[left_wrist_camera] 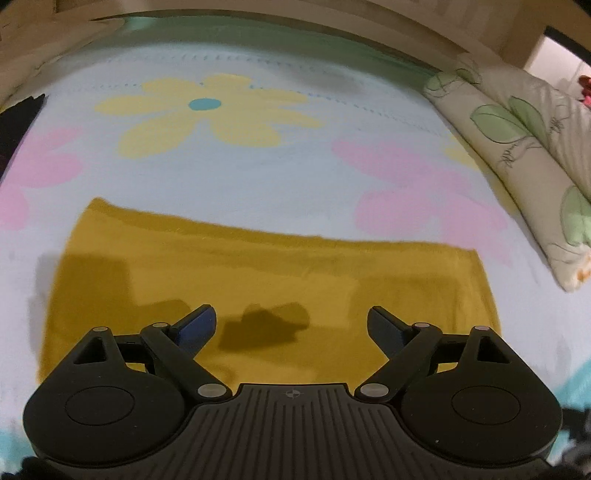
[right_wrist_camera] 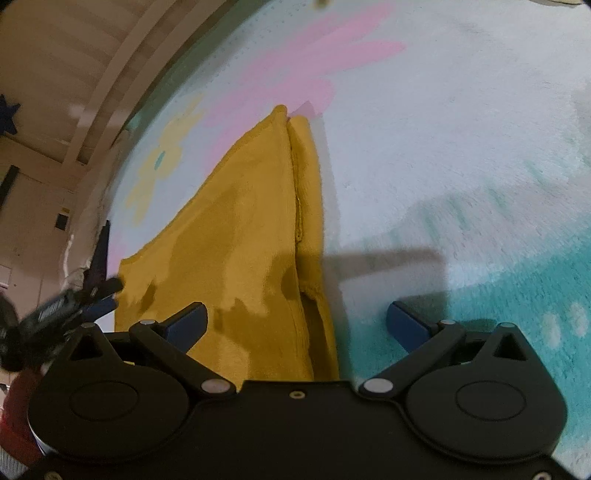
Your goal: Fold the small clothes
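A mustard-yellow garment (left_wrist_camera: 258, 266) lies folded into a flat band on the flowered bedspread (left_wrist_camera: 258, 177). My left gripper (left_wrist_camera: 291, 314) hovers over its near edge, jaws wide and open, with nothing between the blue pads. In the right wrist view the same garment (right_wrist_camera: 251, 206) runs away from me, one layer folded over another along a seam. My right gripper (right_wrist_camera: 297, 308) stands open above its near end, the left pad over cloth and the right pad over the bedspread. The left gripper (right_wrist_camera: 92, 295) shows blurred at the left edge, by the garment's corner.
A leaf-patterned folded quilt or pillow (left_wrist_camera: 524, 147) lies along the right side of the bed. A dark cloth item (left_wrist_camera: 18, 118) sits at the far left edge. A wooden bed frame (left_wrist_camera: 332, 22) borders the far side. Teal bedspread (right_wrist_camera: 517, 314) lies to the right.
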Available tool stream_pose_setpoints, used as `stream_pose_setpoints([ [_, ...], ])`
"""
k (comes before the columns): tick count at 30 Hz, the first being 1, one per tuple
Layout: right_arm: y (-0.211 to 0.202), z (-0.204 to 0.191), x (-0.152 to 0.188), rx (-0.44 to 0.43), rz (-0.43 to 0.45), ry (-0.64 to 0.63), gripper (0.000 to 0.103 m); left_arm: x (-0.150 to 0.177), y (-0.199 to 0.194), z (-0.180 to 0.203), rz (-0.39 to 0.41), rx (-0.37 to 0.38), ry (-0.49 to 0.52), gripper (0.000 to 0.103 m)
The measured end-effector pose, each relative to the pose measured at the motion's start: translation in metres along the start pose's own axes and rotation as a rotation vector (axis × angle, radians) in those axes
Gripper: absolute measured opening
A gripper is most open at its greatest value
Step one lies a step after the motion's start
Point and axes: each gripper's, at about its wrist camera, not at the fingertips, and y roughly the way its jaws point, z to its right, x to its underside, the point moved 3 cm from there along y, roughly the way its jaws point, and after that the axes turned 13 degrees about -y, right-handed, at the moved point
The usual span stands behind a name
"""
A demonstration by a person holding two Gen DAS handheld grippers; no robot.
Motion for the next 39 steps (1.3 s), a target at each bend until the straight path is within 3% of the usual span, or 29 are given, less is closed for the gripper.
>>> stream_pose_setpoints([
  [4, -0.001, 0.005, -0.001, -0.025, 0.008, 0.017, 0.103, -0.010, 0.020, 0.020, 0.025, -0.070, 0.033, 0.090],
  [12, -0.003, 0.010, -0.001, -0.062, 0.015, 0.031, 0.103, -0.002, 0.056, 0.022, -0.047, -0.190, 0.064, 0.091],
  [17, -0.004, 0.013, -0.002, -0.078, 0.018, 0.045, 0.103, 0.013, 0.049, 0.020, -0.016, -0.196, 0.093, 0.092],
  [30, -0.004, 0.010, -0.002, -0.064, 0.021, 0.032, 0.103, 0.052, 0.022, 0.010, -0.047, -0.177, 0.160, 0.092],
  [39, -0.002, 0.015, -0.003, -0.086, 0.075, 0.074, 0.103, 0.048, 0.035, 0.006, -0.067, -0.143, 0.158, 0.100],
])
